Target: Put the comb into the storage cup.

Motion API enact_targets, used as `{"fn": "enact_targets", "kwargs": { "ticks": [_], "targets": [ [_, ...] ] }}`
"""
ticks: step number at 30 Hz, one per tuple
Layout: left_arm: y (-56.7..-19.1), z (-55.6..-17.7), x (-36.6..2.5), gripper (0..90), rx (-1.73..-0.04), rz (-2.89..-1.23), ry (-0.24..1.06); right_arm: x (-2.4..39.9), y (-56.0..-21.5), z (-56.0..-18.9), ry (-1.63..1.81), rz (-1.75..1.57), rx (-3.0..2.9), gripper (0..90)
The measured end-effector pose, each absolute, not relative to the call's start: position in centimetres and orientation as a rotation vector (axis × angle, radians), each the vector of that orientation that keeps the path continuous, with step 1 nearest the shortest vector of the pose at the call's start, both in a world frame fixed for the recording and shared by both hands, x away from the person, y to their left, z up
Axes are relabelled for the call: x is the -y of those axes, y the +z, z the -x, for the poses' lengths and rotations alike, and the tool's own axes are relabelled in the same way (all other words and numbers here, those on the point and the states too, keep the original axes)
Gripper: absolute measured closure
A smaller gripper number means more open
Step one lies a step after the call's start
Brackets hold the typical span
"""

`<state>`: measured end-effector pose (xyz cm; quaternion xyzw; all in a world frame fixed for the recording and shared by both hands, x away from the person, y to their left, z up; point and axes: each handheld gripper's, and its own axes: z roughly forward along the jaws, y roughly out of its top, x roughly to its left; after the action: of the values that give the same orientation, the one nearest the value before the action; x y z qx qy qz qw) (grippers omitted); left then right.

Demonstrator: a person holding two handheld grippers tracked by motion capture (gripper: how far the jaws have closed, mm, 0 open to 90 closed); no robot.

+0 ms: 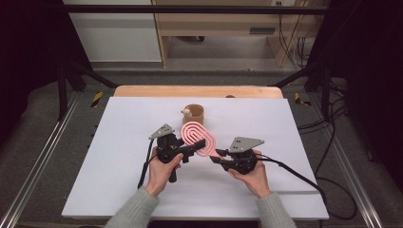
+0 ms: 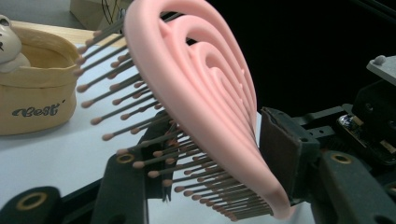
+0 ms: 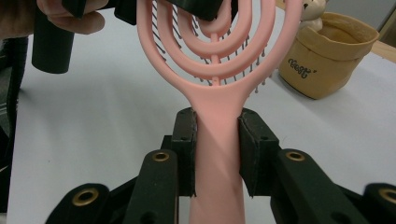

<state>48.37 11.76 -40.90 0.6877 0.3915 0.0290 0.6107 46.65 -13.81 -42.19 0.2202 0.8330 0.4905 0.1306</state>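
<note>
- Pink hairbrush point(image 1: 198, 138): centre of the high view, held above the white surface point(image 1: 119, 190), looped head toward the upper part of the frame, handle running toward the lower right.
- Right gripper point(image 1: 215, 158): right of centre in the high view, pinching the brush handle; in the right gripper view point(image 3: 217, 154) both black pads pressed flat against the two sides of the pink handle at lower centre.
- Left gripper point(image 1: 202, 142): left of centre in the high view, reaching across to the brush head; in the left gripper view point(image 2: 215, 154) one pad on the smooth pink back at right, the other among the bristles point(image 2: 140, 121) at lower left; firm pressure on the head not discernible, jaws about half spread.
- Brush head in the left gripper view point(image 2: 196, 88): tilted edge-on, concentric pink ribs toward the right, grey bristles with brown tips pointing left.
- Brush head in the right gripper view point(image 3: 215, 42): top centre, open loops seen from the back, the other gripper across its top edge.
- Tan fabric cup point(image 1: 194, 114): standing on the surface just above the brush in the high view; at far left in the left gripper view point(image 2: 32, 88), upper right in the right gripper view point(image 3: 327, 56).
- Small pale figurine point(image 2: 8, 44): perched at the cup rim.
</note>
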Motion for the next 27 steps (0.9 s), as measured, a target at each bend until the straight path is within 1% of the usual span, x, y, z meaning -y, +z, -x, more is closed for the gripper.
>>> {"fn": "enact_targets", "kwargs": {
  "ticks": [4,16,27],
  "targets": [
    [-40.8,-48.3,-11.7,53.5,-0.902,-1.575,0.039,13.7,-42.3,-46.6,1.430,-0.631,-2.418,70.4],
    [-40.4,-47.9,-11.5,59.9,-0.861,-1.575,0.026,13.6,-42.4,-46.7,1.434,-0.623,-2.429,71.0],
    [-39.8,-47.3,-11.1,62.3,-0.821,-1.585,0.037,13.6,-42.3,-46.7,1.457,-0.622,-2.433,70.8]
  ]
}}
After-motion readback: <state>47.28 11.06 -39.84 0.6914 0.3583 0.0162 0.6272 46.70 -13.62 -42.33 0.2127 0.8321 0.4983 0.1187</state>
